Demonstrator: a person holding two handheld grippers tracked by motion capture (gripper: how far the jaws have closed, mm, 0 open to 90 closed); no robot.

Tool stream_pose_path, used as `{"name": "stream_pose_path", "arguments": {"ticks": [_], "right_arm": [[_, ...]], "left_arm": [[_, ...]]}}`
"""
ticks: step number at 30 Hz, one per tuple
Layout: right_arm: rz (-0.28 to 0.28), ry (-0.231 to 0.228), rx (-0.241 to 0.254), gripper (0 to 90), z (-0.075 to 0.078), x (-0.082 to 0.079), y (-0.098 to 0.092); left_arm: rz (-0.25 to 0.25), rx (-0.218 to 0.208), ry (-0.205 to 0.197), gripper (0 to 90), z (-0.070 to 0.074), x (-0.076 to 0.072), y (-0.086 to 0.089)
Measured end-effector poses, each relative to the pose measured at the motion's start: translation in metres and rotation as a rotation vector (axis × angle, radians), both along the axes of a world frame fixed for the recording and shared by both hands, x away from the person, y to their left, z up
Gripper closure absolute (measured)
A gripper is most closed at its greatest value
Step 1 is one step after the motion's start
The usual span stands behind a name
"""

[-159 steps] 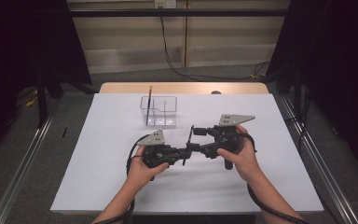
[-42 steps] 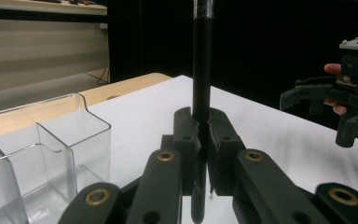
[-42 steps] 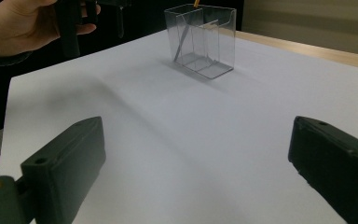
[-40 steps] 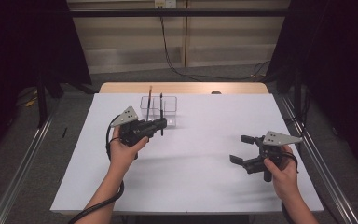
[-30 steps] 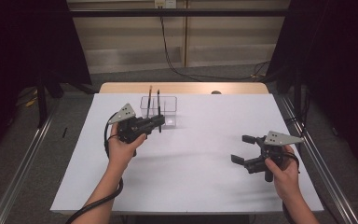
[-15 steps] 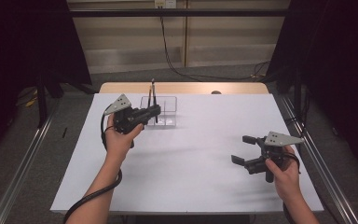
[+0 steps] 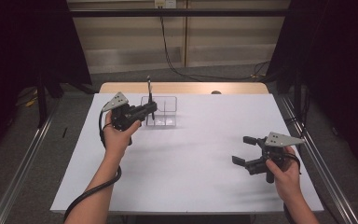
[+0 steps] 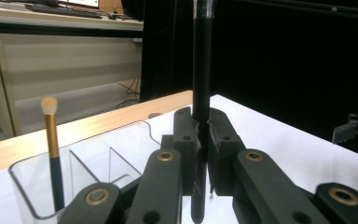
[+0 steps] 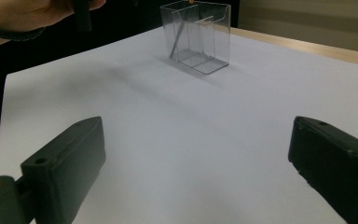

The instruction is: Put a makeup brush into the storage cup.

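Note:
My left gripper (image 7: 152, 111) is shut on a black brush handle (image 7: 151, 99) and holds it upright at the left end of a clear divided organizer (image 7: 166, 113). In the left gripper view the black handle (image 8: 202, 60) rises straight up from between my closed jaws (image 8: 201, 126), with its lower end hanging over the organizer (image 8: 98, 154). A gold-handled brush (image 8: 52, 140) with a pale tip stands in the organizer's far compartment. My right gripper (image 7: 241, 150) rests low at the table's right, jaws wide apart with nothing between them (image 9: 198, 158).
White paper (image 7: 191, 158) covers the table; a strip of wood (image 7: 186, 87) shows along its back edge with a small dark thing (image 7: 216, 92) on it. Metal rails run along both sides. The organizer (image 9: 200, 32) stands far off in the right gripper view.
My left hand has carried the black brush back and slightly left, bringing it against the organizer's left end. The right hand has kept still.

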State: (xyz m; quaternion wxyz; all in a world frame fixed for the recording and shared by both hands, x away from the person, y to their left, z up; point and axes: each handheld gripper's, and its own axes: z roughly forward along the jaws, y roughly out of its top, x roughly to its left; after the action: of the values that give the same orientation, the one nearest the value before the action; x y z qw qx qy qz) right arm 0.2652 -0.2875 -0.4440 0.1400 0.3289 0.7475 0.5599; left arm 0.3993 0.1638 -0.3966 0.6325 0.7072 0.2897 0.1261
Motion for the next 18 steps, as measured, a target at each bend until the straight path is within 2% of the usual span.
{"name": "stream_pose_path", "arguments": {"ticks": [4,18], "right_arm": [[0.001,0.001,0.001,3.8,0.0,-0.001,0.0],[-0.002,0.002,-0.002,3.7,0.0,-0.003,-0.002]], "left_arm": [[0.016,-0.014,0.002,83.7,0.0,0.002,0.003],[0.055,0.001,-0.004,83.7,0.004,0.013,0.006]]}}
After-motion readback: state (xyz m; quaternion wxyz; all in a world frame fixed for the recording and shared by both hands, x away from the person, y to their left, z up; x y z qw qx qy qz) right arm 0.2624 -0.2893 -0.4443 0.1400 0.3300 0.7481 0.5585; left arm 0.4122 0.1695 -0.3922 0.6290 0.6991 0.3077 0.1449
